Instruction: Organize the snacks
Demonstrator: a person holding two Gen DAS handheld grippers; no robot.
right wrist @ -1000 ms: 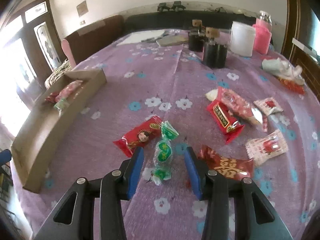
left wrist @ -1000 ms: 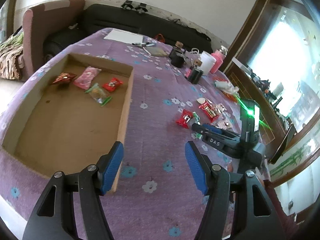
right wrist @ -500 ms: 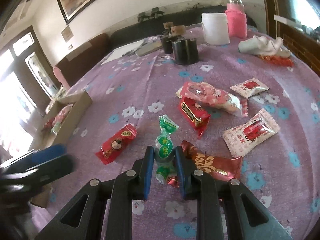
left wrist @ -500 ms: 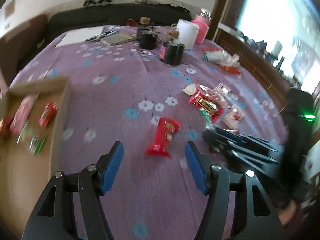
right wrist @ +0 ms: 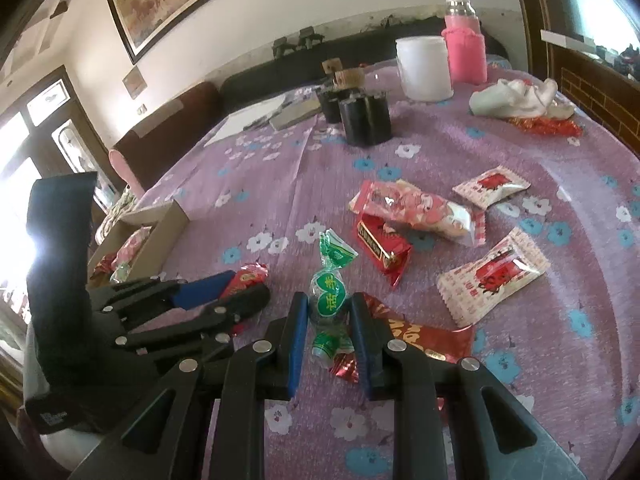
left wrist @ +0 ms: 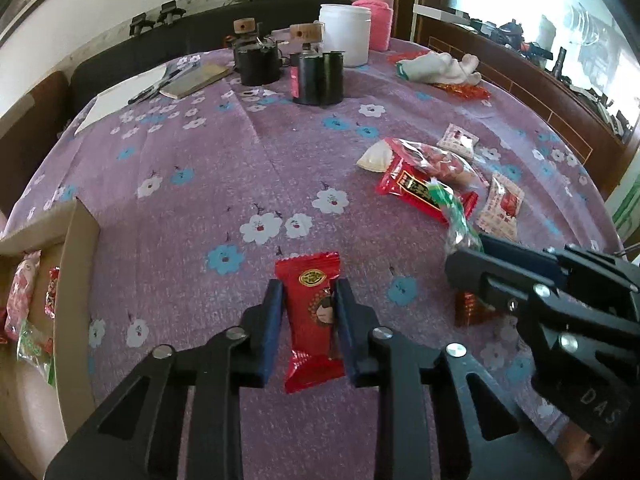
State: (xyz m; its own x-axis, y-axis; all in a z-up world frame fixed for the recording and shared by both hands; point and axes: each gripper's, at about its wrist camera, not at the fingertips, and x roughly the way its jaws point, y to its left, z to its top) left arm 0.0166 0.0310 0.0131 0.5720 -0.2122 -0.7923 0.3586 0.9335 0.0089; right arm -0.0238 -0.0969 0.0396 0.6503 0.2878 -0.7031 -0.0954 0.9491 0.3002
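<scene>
My left gripper (left wrist: pixel 308 312) is shut on a red snack packet (left wrist: pixel 314 320) lying on the purple flowered tablecloth. My right gripper (right wrist: pixel 329 320) is shut on a green twist-wrapped candy (right wrist: pixel 328 292), which also shows in the left wrist view (left wrist: pixel 454 216) with the right gripper (left wrist: pixel 468 258). The left gripper also shows in the right wrist view (right wrist: pixel 224 292). A cardboard box (left wrist: pixel 80 264) with several snacks inside stands at the left. Loose packets lie to the right: a red bar (right wrist: pixel 382 244), a clear pink bag (right wrist: pixel 416 208), two white packets (right wrist: pixel 492 276), a red foil packet (right wrist: pixel 420 334).
At the back of the table stand black cylinders (left wrist: pixel 318 76), a white jar (left wrist: pixel 345 34), a pink bottle (left wrist: pixel 376 20), a white cloth (left wrist: pixel 438 66), paper and a notebook (left wrist: pixel 196 80). A dark sofa lies beyond the table.
The left gripper swung from the box to the red packet and closed on it. The right gripper closed on the green candy and has stayed shut on it.
</scene>
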